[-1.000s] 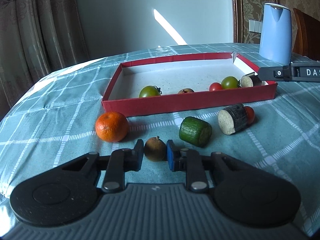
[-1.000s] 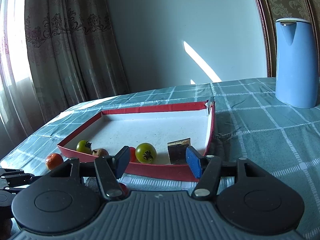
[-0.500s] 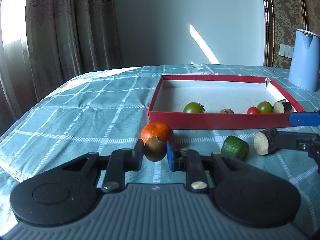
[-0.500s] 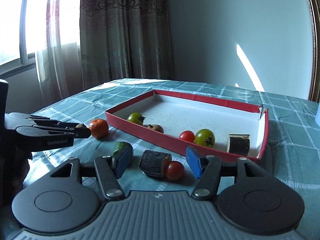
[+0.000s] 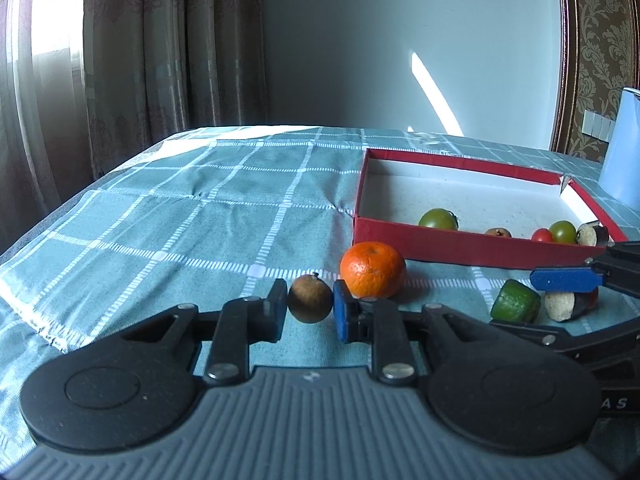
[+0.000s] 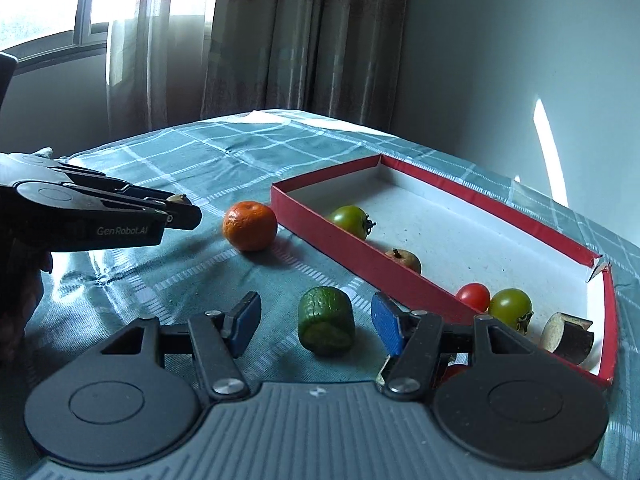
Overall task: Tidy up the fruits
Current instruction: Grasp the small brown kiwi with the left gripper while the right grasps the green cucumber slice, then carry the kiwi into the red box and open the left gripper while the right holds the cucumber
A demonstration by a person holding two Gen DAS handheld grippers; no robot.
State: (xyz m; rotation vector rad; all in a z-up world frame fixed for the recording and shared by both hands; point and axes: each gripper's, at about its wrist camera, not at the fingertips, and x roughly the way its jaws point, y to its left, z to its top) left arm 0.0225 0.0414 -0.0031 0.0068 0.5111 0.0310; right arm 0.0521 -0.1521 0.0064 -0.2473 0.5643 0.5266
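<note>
My left gripper [image 5: 310, 306] is shut on a small brown fruit [image 5: 310, 298] and holds it above the cloth, left of an orange [image 5: 372, 269]. It also shows in the right wrist view [image 6: 182, 216]. My right gripper [image 6: 316, 322] is open around a green cucumber chunk [image 6: 326, 327] that stands on the cloth. In the left wrist view that chunk [image 5: 515, 305] lies beside an eggplant piece [image 5: 566, 305]. The red tray [image 6: 320, 220] holds two green tomatoes [image 6: 351, 221], a brown fruit [image 6: 405, 260], a red tomato [image 6: 474, 297] and an eggplant piece [image 6: 568, 336].
The table has a teal checked cloth [image 5: 200, 216]. A blue kettle [image 5: 622, 152] stands behind the tray at the far right. Curtains [image 5: 168, 48] hang behind the table's far left edge. A red tomato [image 6: 454, 372] is partly hidden under my right gripper.
My left gripper has lifted the brown fruit and swung left. My right gripper has moved left from the tray's edge and come down around the cucumber chunk.
</note>
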